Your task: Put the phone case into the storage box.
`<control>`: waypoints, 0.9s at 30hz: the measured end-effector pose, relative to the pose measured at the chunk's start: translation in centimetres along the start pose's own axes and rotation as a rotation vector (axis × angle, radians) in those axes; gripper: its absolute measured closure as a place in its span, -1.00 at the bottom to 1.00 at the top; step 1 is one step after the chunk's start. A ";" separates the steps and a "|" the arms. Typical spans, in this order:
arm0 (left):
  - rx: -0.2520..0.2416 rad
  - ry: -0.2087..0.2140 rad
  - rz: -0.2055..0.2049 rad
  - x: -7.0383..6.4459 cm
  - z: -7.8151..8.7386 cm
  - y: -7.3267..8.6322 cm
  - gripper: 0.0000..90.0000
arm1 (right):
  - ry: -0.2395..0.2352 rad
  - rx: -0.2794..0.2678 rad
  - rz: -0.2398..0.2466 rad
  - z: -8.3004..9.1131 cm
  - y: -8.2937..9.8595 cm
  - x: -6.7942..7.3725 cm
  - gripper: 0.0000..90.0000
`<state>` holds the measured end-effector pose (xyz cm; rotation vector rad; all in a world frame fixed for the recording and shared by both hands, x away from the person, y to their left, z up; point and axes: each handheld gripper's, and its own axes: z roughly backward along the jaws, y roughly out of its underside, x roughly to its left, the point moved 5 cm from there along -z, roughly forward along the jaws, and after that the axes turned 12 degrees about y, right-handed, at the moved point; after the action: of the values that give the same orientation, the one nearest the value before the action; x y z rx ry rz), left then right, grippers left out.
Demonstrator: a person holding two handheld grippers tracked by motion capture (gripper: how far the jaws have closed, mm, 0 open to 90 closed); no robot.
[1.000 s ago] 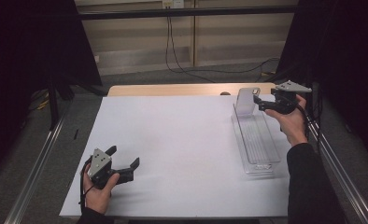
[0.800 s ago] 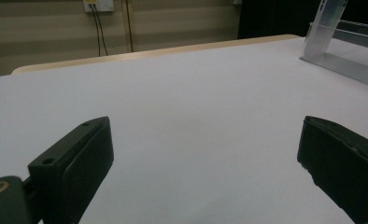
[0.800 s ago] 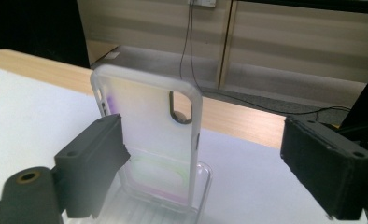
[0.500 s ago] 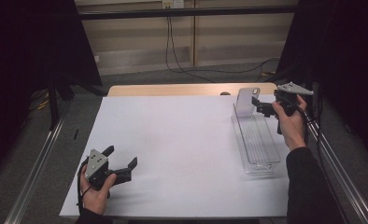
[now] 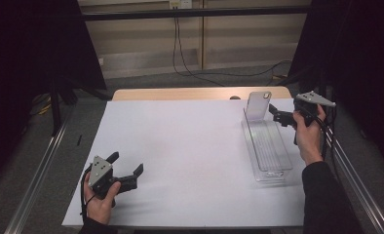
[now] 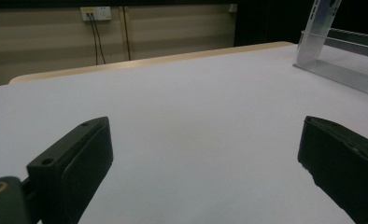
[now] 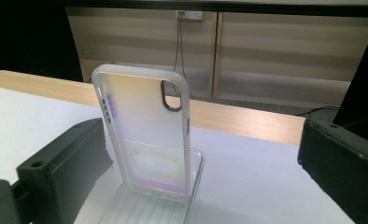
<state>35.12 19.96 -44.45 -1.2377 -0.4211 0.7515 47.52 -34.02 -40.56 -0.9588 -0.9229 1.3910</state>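
A lab-style recording space: a white-topped table (image 5: 190,146) with metal side rails (image 5: 39,170), black curtains (image 5: 29,53), a beige panelled wall (image 5: 146,34), and cables (image 5: 180,53) hanging from a wall socket (image 5: 179,4).

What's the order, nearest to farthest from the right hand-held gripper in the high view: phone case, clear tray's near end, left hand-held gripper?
1. phone case, upright just left of the right hand-held gripper
2. clear tray's near end, toward the person
3. left hand-held gripper, table's near-left

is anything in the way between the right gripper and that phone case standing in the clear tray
Nothing visible. The right gripper is open beside the phone case, which stands upright at the far end of the clear tray. In the right gripper view the case shows unobstructed between the fingers.
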 end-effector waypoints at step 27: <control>-0.016 0.009 -0.005 0.1 0.7 0.2 -0.96 | -0.027 -0.060 -0.029 4.2 2.0 0.0 -0.99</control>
<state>34.69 20.54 -44.46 -1.2544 -0.4237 0.7392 42.86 -34.09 -40.97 -0.9700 -0.9996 1.3618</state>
